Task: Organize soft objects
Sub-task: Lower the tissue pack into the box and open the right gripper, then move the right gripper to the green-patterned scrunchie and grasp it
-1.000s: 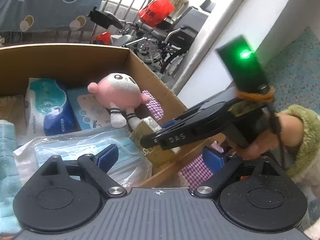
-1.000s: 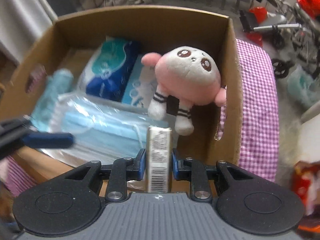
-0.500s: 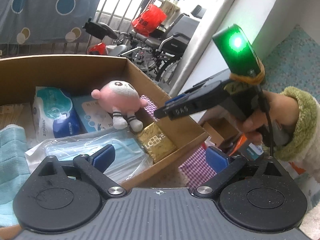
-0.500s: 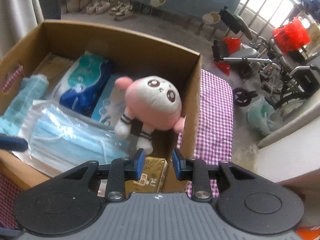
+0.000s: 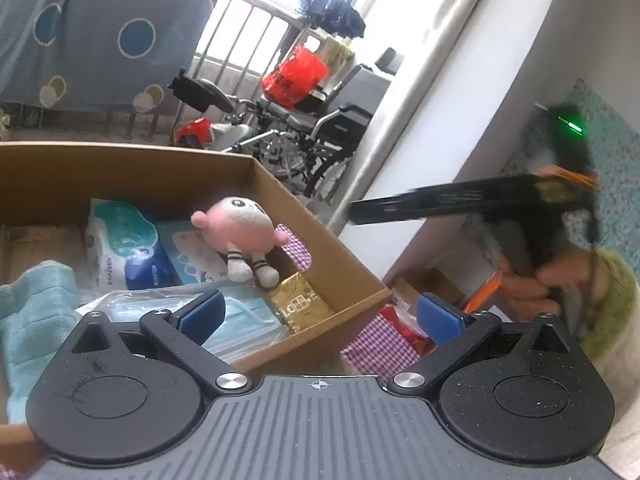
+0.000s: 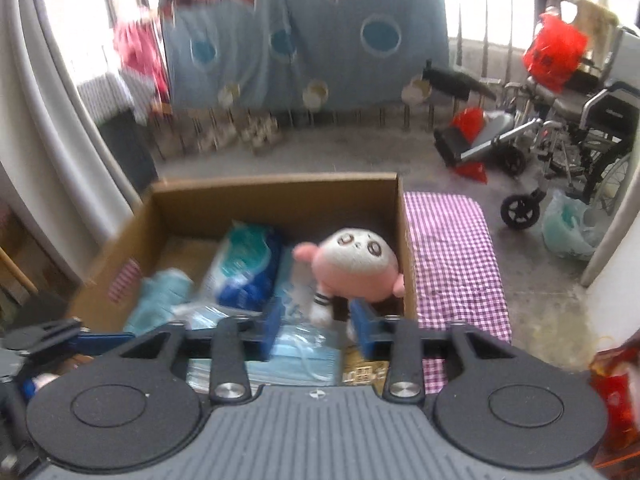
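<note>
An open cardboard box [image 5: 320,236] holds a pink plush doll [image 5: 240,228] [image 6: 356,260], a gold tissue pack [image 5: 300,306] [image 6: 362,372], a bag of blue masks [image 5: 244,324] [image 6: 296,352], a wet-wipes pack [image 5: 120,244] and a teal towel [image 5: 36,312]. My right gripper [image 6: 319,328] hovers above the box's near right corner. Its jaws are opening with nothing between them, and the gold pack lies loose below. My left gripper [image 5: 320,314] is at the box's near side, jaws still opening wide, holding nothing. The right gripper's body [image 5: 440,200] shows blurred in the left wrist view.
A purple checked cloth [image 6: 452,260] covers the surface right of the box. Wheelchairs [image 6: 580,128] and a red bag [image 6: 554,54] stand at the back right. A white wall [image 5: 460,80] rises on the right, and a red packet [image 6: 616,380] lies near it.
My right gripper let go of the gold tissue pack in the box, then rose and drew back with its jaws widening. My left gripper pulled back a little and opened wider.
</note>
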A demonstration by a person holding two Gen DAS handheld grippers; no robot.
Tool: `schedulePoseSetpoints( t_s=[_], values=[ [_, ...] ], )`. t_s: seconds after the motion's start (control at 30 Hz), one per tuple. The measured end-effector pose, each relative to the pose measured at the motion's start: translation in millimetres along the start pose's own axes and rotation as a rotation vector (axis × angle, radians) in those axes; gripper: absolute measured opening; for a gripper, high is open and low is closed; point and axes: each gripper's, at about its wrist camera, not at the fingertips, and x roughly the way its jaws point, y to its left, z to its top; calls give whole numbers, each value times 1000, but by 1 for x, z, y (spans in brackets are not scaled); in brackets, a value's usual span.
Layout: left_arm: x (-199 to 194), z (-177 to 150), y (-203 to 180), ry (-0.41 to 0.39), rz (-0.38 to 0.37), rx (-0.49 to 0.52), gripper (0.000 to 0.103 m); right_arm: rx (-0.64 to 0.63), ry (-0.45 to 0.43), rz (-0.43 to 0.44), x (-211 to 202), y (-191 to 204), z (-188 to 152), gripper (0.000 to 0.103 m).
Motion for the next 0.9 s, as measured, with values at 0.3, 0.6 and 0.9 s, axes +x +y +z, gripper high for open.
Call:
schedulePoseSetpoints(
  t_s=[0.3, 0.6, 0.9],
  values=[
    [-13, -6, -19, 38, -5, 1, 103, 164, -198, 80, -99, -18, -74, 66],
    [39, -48, -46, 291, -27, 14, 102, 524, -27, 44, -75, -57, -179, 60],
    [93, -102, -71, 485, 10, 140, 98, 500, 100, -70, -32, -48, -214, 53]
  ],
)
